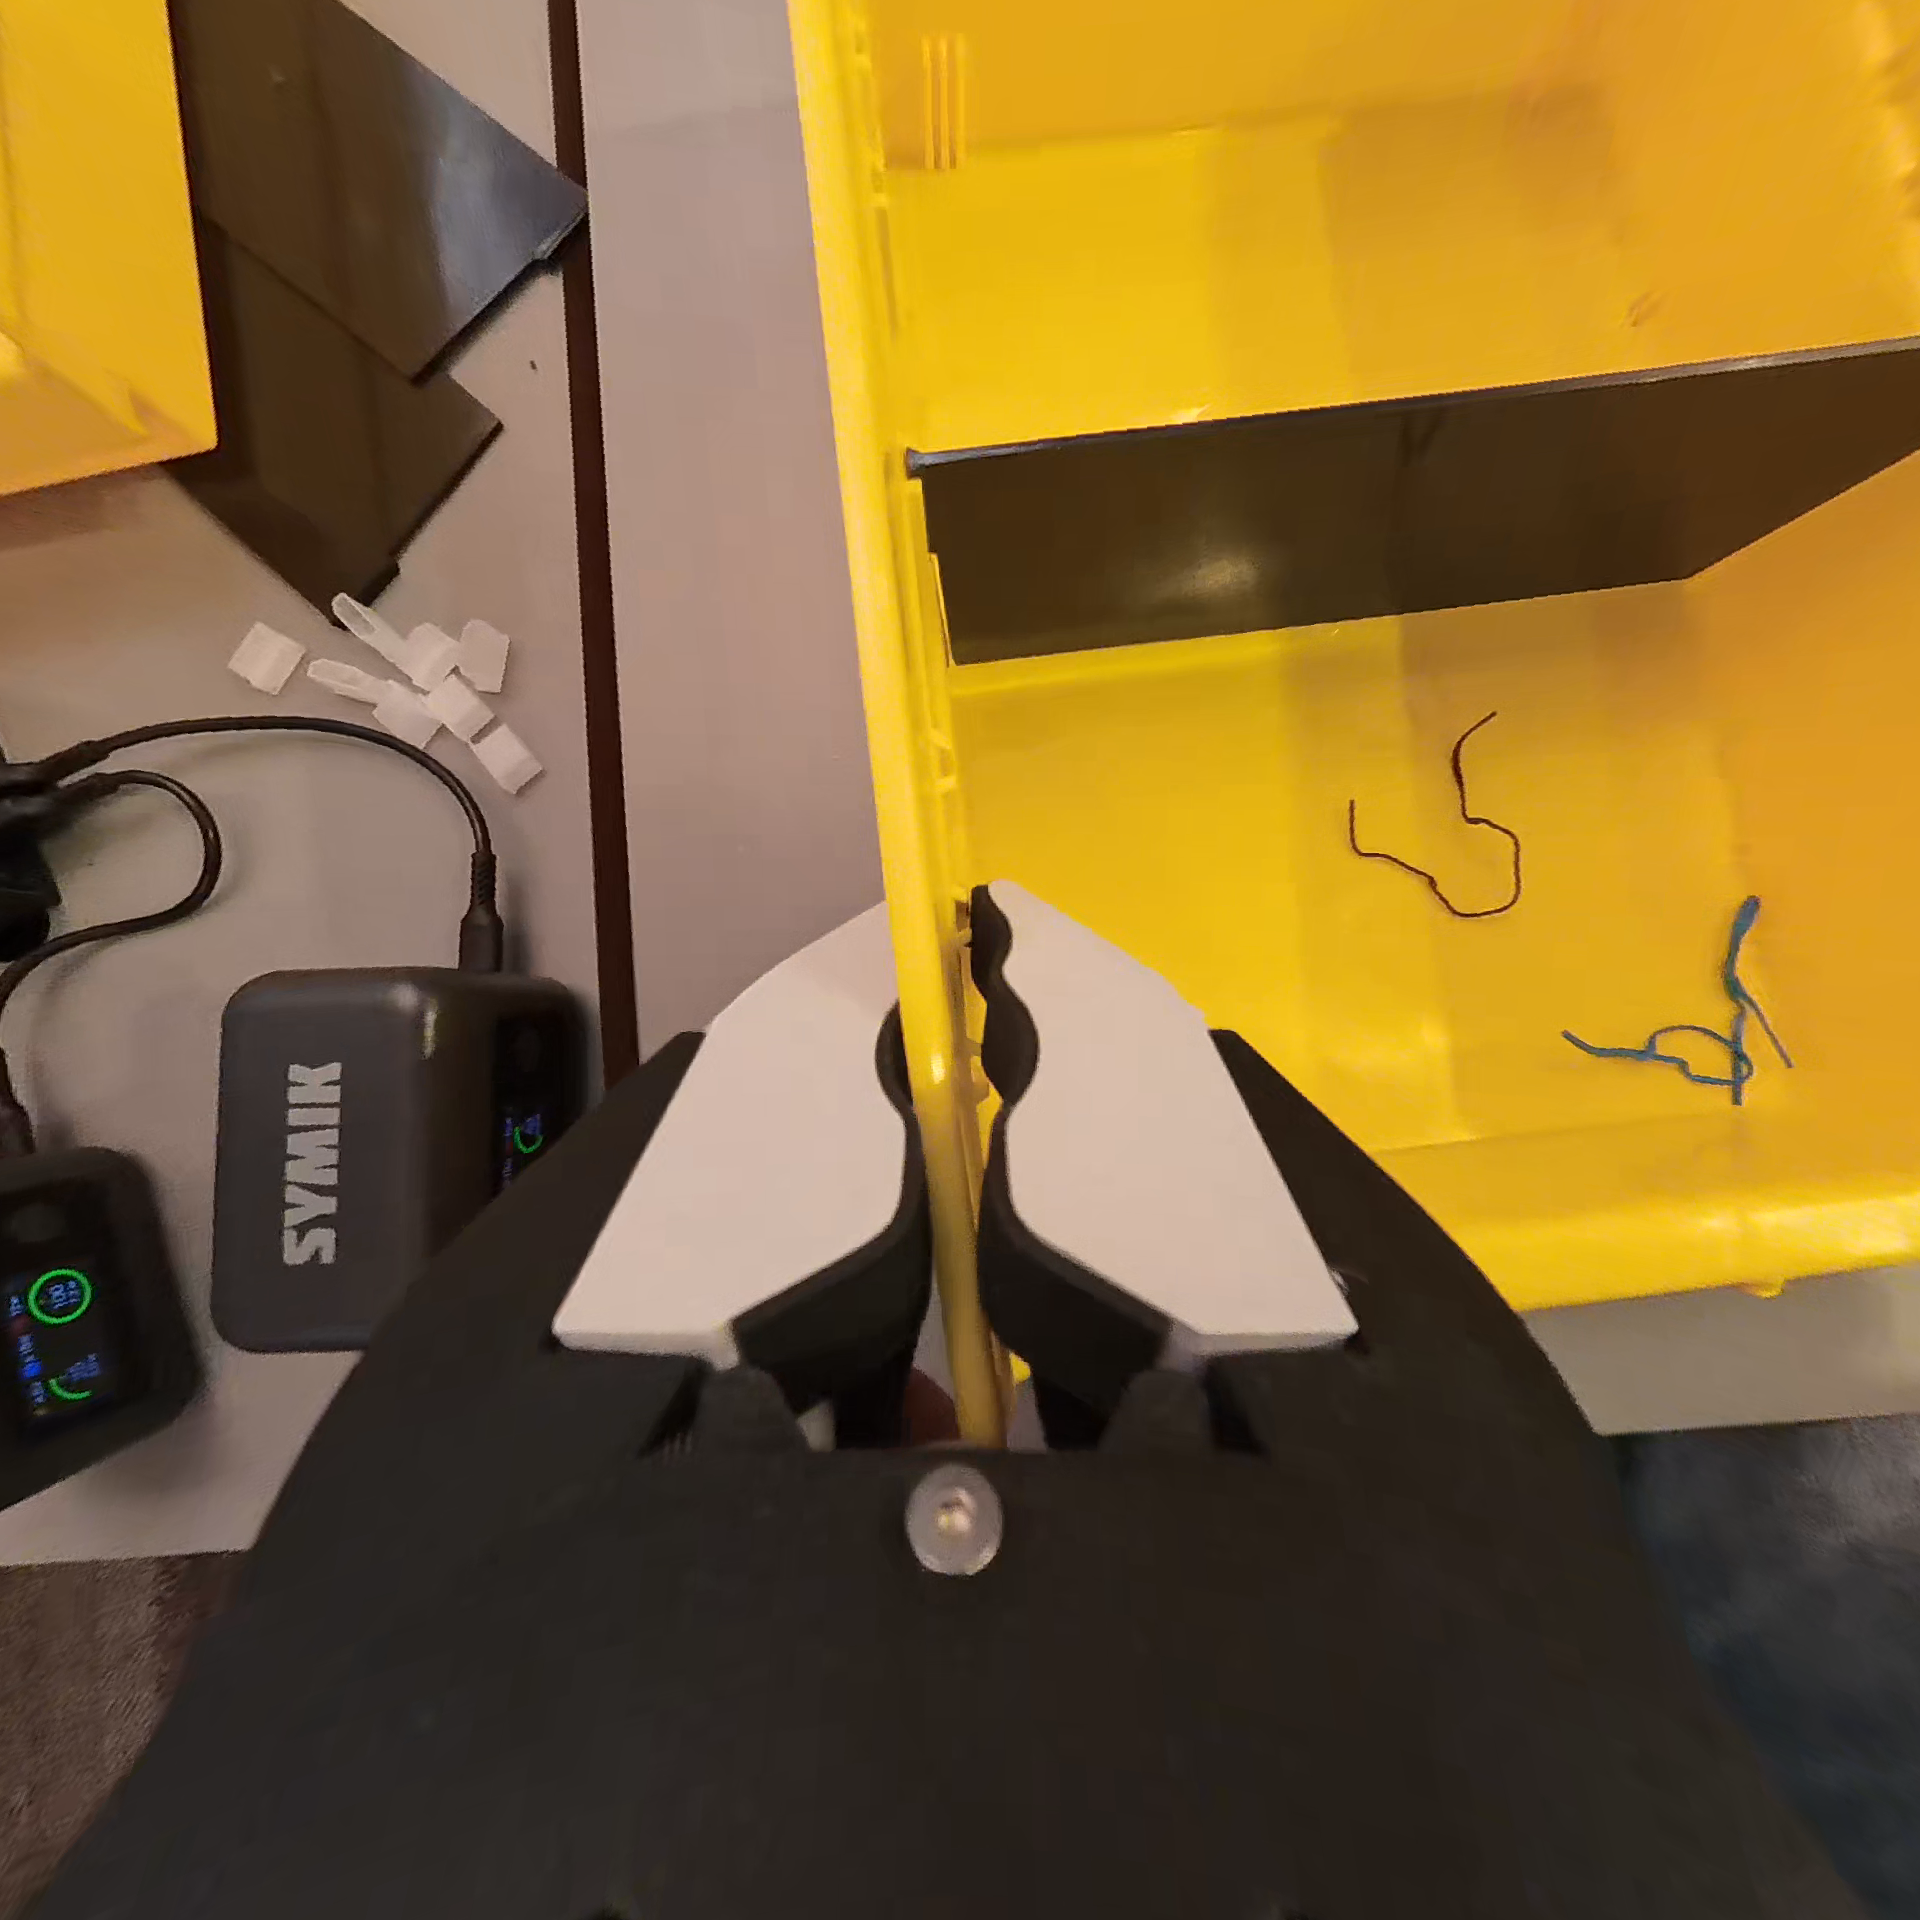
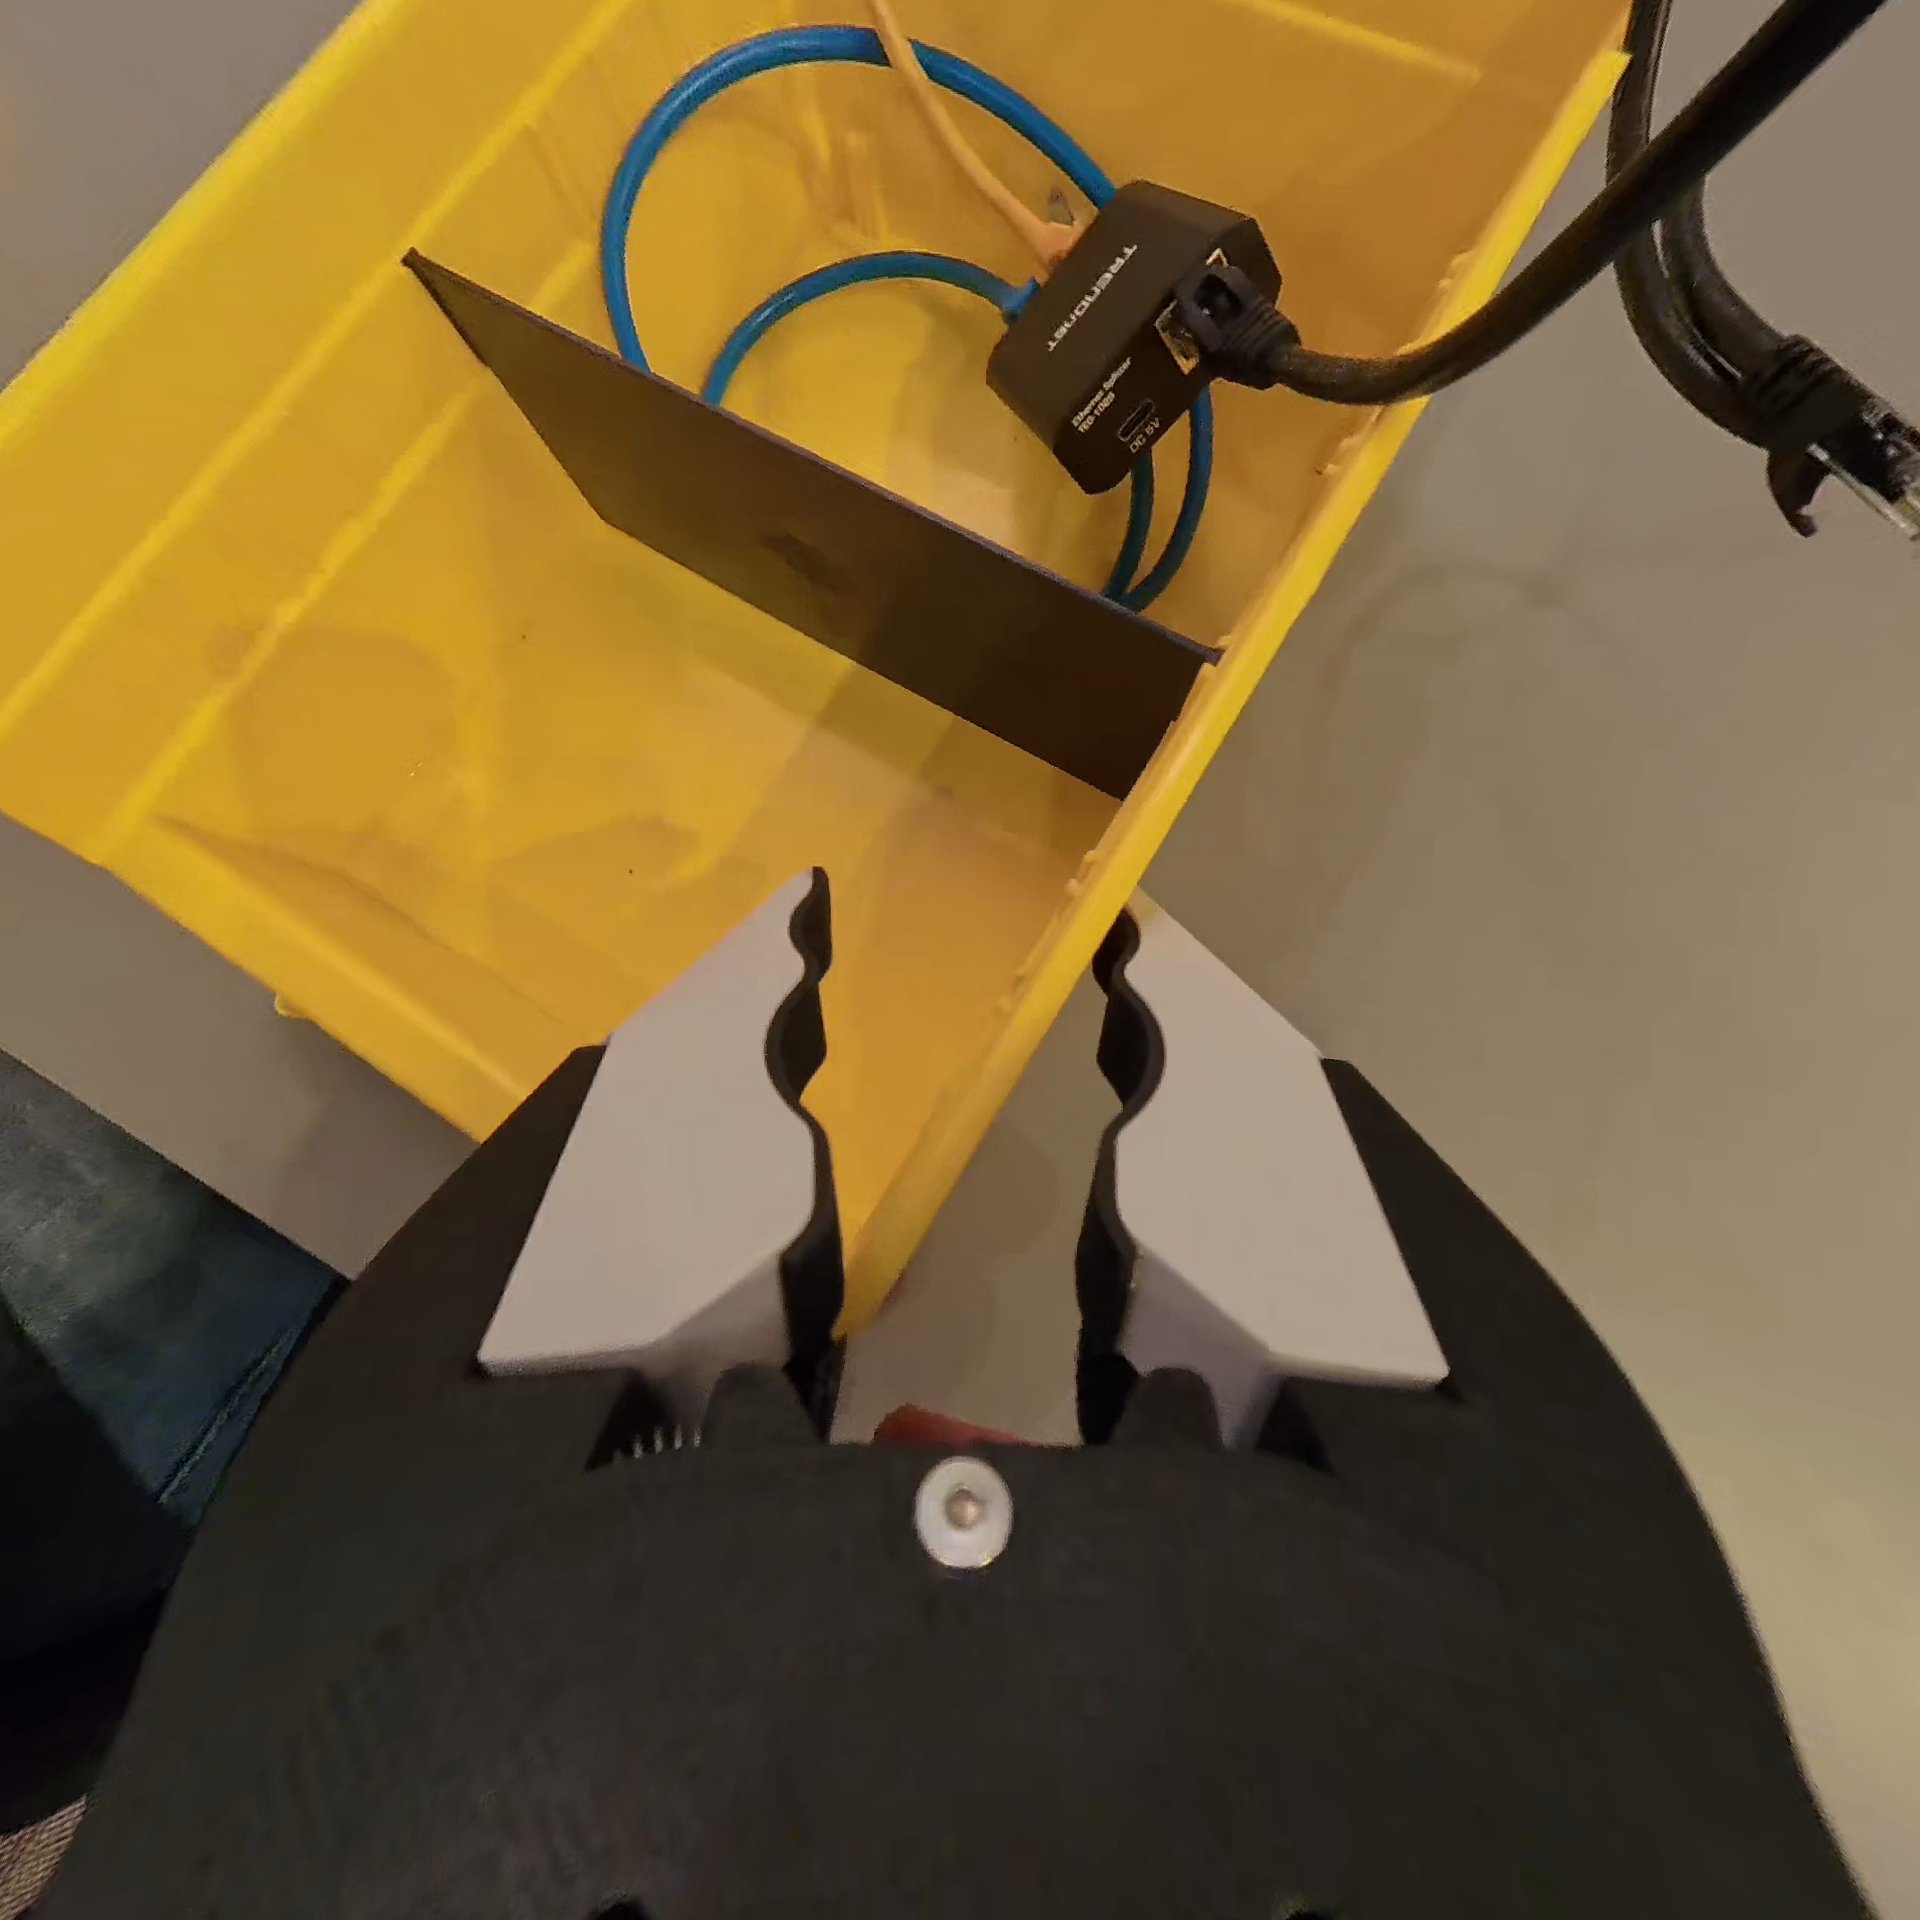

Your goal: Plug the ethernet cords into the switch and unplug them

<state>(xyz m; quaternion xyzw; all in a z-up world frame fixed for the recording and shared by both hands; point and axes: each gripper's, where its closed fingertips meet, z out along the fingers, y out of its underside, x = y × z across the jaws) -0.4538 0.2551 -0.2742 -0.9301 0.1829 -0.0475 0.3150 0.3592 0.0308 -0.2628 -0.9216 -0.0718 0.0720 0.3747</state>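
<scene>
In the left wrist view my left gripper (image 1: 940, 914) is shut on the left wall of a yellow bin (image 1: 883, 623), one pad on each side of the wall. A black divider (image 1: 1351, 520) crosses this bin. In the right wrist view my right gripper (image 2: 971, 904) is open and straddles the right wall of a yellow bin (image 2: 1325, 499) without pressing on it. Behind that bin's black divider (image 2: 831, 561) lies the black switch (image 2: 1132, 332). A black cord (image 2: 1455, 343), a blue cord (image 2: 644, 166) and an orange cord (image 2: 966, 135) reach it.
A loose black cord with a clear plug (image 2: 1870, 468) hangs at the right. Red (image 1: 1455, 831) and blue (image 1: 1714, 1039) threads lie in the left-view bin. Left of it are two dark devices with cables (image 1: 343, 1153), white plastic bits (image 1: 416, 686), black panels (image 1: 343, 312) and another yellow bin (image 1: 83, 229).
</scene>
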